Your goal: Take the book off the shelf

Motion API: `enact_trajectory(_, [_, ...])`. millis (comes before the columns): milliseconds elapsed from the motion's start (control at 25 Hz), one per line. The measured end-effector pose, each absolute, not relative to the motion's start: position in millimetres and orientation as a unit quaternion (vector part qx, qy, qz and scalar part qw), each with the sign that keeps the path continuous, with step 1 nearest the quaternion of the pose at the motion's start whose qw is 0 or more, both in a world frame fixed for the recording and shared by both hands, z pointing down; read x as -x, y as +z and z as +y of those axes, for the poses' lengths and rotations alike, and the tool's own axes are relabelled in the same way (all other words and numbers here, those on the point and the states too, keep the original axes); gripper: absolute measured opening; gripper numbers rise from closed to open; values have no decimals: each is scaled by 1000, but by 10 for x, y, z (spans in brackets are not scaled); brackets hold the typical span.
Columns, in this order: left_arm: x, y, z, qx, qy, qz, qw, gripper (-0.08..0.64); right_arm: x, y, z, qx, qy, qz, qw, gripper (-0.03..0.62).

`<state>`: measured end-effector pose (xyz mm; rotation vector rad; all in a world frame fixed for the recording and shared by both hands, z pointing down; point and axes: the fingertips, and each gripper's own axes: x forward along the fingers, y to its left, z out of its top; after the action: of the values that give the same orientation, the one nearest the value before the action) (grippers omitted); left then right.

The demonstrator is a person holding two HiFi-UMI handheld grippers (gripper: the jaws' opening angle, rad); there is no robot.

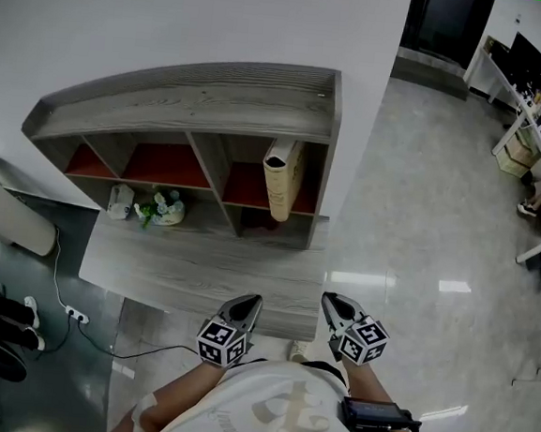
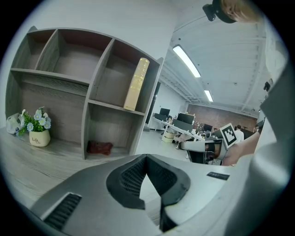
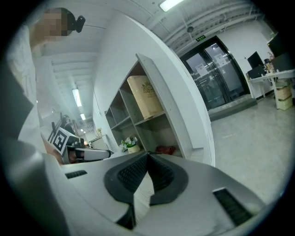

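A tan book (image 1: pixel 281 178) stands upright in the upper right compartment of the grey wooden shelf (image 1: pixel 206 97), leaning against its right wall. It shows as the book (image 2: pixel 137 84) in the left gripper view and the book (image 3: pixel 145 97) in the right gripper view. My left gripper (image 1: pixel 249 304) and right gripper (image 1: pixel 330 305) hang side by side close to the person's body, at the near edge of the counter and well short of the book. Both are shut, tips touching, with nothing between them: the left gripper (image 2: pixel 146 157), the right gripper (image 3: pixel 147 156).
A small flower pot (image 1: pixel 163 208) and a white object (image 1: pixel 119 202) sit on the grey counter (image 1: pixel 200 270) under the shelf. A dark red thing (image 2: pixel 99 147) lies in a lower compartment. Glossy floor (image 1: pixel 420 233) opens to the right, with office desks (image 1: pixel 529 111) beyond.
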<state>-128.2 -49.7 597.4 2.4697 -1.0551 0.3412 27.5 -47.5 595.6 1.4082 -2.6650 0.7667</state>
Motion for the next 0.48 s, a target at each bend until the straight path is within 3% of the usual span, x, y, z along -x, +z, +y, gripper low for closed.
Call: enact_trajectory(480, [1057,5941,-816,-884,124,-399,209,2,-222,6000,-887,-396,216,-891,54,5])
